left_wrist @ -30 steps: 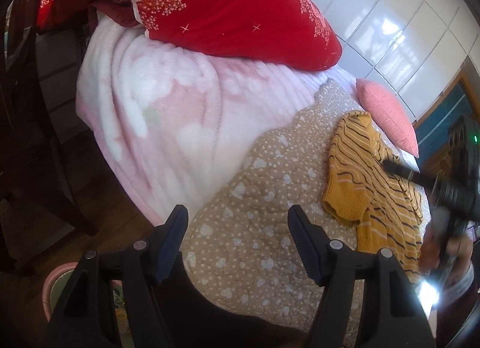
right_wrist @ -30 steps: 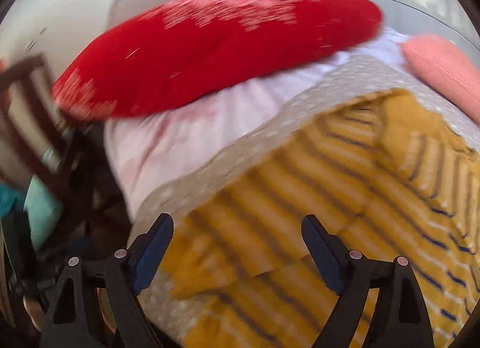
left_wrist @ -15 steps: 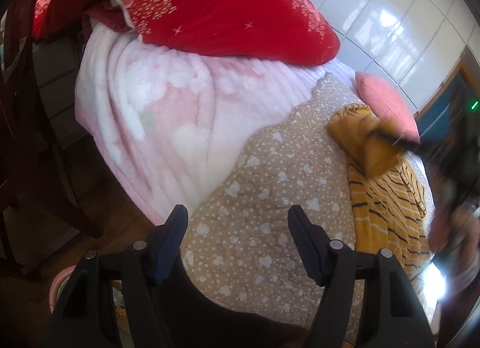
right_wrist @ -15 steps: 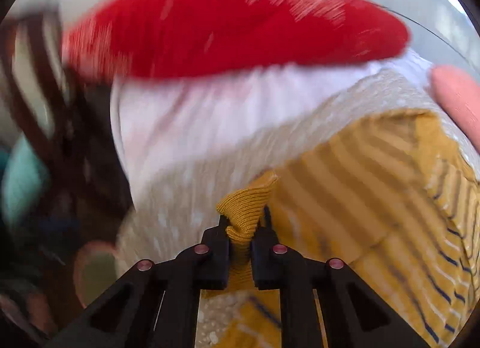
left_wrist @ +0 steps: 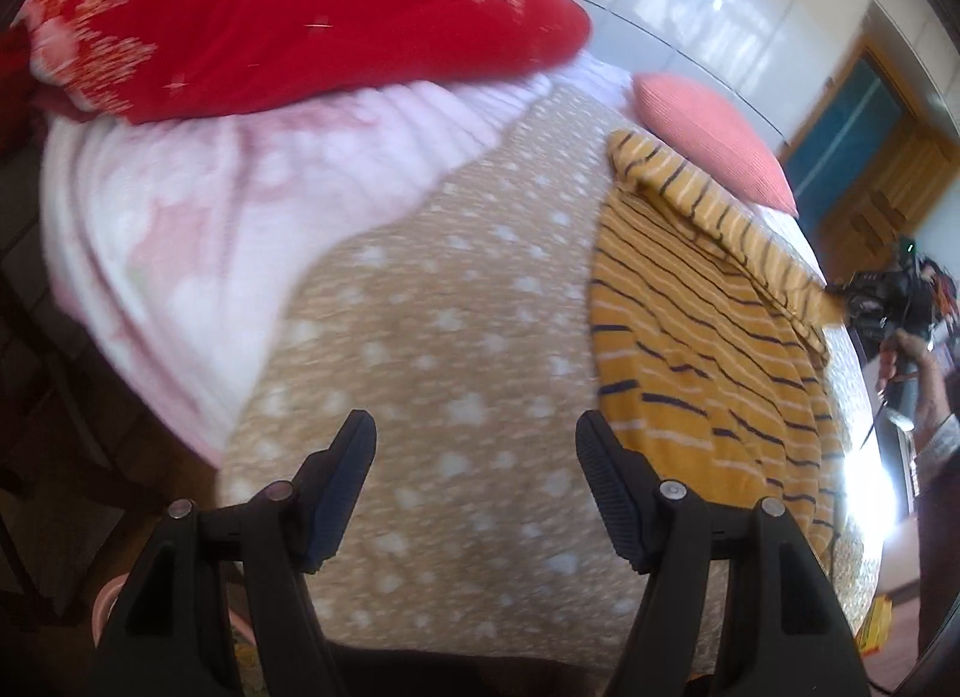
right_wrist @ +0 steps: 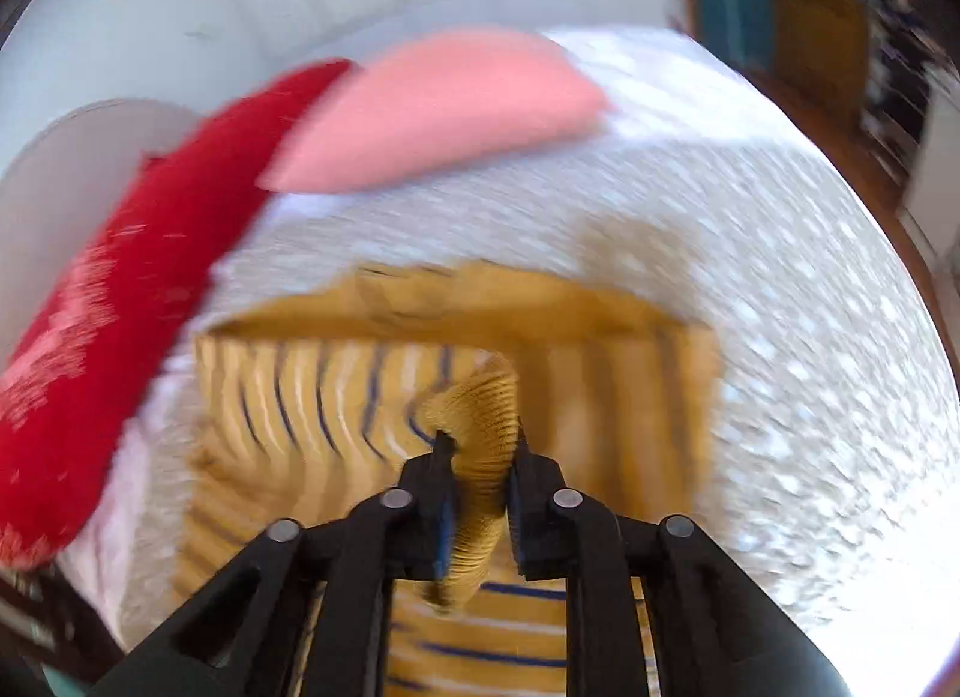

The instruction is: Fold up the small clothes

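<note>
A yellow striped sweater (left_wrist: 690,349) lies on a tan spotted quilt (left_wrist: 432,349) on the bed. Its sleeve (left_wrist: 720,217) is folded across the body and stretched to the right. My right gripper (right_wrist: 480,445) is shut on the ribbed sleeve cuff (right_wrist: 480,415) and holds it over the sweater body (right_wrist: 312,397); it also shows in the left wrist view (left_wrist: 870,301). My left gripper (left_wrist: 474,457) is open and empty above the quilt, just left of the sweater's lower edge.
A big red pillow (left_wrist: 270,18) and a pink blanket (left_wrist: 180,229) lie at the bed's left. A small salmon pillow (left_wrist: 708,126) lies beyond the sweater. The bed edge drops to a dark floor (left_wrist: 60,457) at the left.
My right gripper closed on the sleeve cuff and carried it across the sweater to the right. My left gripper moved closer to the sweater and stayed open.
</note>
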A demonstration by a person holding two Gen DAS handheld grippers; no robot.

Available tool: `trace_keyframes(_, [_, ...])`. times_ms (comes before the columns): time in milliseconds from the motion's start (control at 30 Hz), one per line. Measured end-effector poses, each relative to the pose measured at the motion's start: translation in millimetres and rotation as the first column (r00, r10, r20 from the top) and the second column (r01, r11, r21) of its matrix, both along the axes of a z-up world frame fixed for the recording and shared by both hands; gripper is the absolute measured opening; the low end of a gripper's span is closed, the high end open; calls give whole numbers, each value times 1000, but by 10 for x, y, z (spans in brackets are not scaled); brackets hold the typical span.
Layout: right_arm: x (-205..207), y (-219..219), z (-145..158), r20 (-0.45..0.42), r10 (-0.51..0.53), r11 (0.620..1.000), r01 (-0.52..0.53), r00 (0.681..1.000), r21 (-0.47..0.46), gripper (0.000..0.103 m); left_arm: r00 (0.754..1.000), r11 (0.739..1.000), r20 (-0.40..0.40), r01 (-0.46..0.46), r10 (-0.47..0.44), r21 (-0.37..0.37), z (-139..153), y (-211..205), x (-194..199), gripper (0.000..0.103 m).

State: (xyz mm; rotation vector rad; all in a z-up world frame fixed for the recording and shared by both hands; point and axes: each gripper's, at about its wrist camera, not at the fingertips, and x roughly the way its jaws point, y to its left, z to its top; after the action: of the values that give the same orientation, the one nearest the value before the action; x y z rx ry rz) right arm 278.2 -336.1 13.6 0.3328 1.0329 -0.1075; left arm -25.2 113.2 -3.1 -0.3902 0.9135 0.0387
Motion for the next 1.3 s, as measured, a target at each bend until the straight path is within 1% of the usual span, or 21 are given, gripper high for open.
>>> trace_keyframes(67, [-182,-239,-15,53,-41,995,35,998,98,29,999,999,7,39,-39,13,2,-133,119,70])
trace_keyframes(100, [-301,-297,-1,78,-46,990,34,996,139,40,998,998,4,60,-60,18,-17,-208,188,72])
trace_keyframes(200, [-701,-393,61,103,18,976,-40,995,216,55,992,992,-23,125,-126,-12,-131,-391,372,72])
trace_keyframes(333, [-1303,-483,24,45,156,938,-162,987,305,57,981,982,-50,188,-189,-27,-290,-577,548,75])
trace_keyframes(433, [-1768,-461,-99,-7,235,915,-219,972,339,64,973,973,-25,230,-230,-17,-306,-681,599,88])
trace_keyframes(567, [-2316,-318,-396,-37,276,887,-240,960,395,64,960,952,-8,277,-280,-133,-320,-703,695,91])
trace_keyframes(633, [-2515,-213,-579,-25,283,871,-246,959,425,64,946,919,6,316,-324,-235,-322,-734,728,70])
trace_keyframes(667, [-2588,-169,-655,-17,283,859,-246,959,450,64,943,911,-5,321,-334,-260,-331,-759,723,44])
trace_keyframes(700, [-2641,-130,-740,-2,282,841,-246,959,482,66,940,909,-16,324,-339,-264,-339,-796,714,39])
trace_keyframes(767, [-2786,-37,-807,48,265,823,-252,963,509,66,944,918,-5,321,-331,-232,-324,-840,669,39])
trace_keyframes(833, [-2863,29,-815,100,258,811,-271,961,518,69,949,920,-3,306,-316,-243,-345,-845,654,44])
trace_keyframes(900, [-2914,84,-856,141,253,765,-287,957,577,69,950,908,7,299,-311,-293,-378,-832,676,70])
trace_keyframes(933, [-2934,117,-888,156,246,750,-289,957,594,69,951,901,8,296,-310,-317,-404,-830,700,74])
trace_keyframes(967, [-2936,165,-914,168,240,757,-293,956,585,69,952,899,1,288,-305,-330,-434,-848,732,76])
trace_keyframes(1033, [-2947,278,-908,198,232,802,-302,952,516,69,957,920,-28,271,-290,-282,-442,-964,779,76])
trace_keyframes(1067, [-2964,322,-897,207,213,821,-290,955,492,68,957,931,-42,268,-286,-248,-417,-992,775,60])
trace_keyframes(1100, [-2985,341,-882,202,193,838,-268,960,475,62,959,949,-69,260,-276,-180,-381,-1073,773,11])
trace_keyframes(1133, [-2986,346,-860,198,184,841,-259,963,475,50,957,953,-93,259,-276,-157,-373,-1114,770,11])
trace_keyframes(1167, [-2960,328,-867,191,188,821,-261,964,509,10,957,953,-101,252,-271,-167,-352,-1135,742,10])
trace_keyframes(1233, [-3012,245,-811,202,157,814,-243,967,528,11,964,964,-88,239,-250,-118,-245,-1172,621,10])
trace_keyframes(1300, [-3141,156,-693,229,146,813,-249,962,526,11,967,964,-52,245,-251,-107,-87,-1186,404,10])
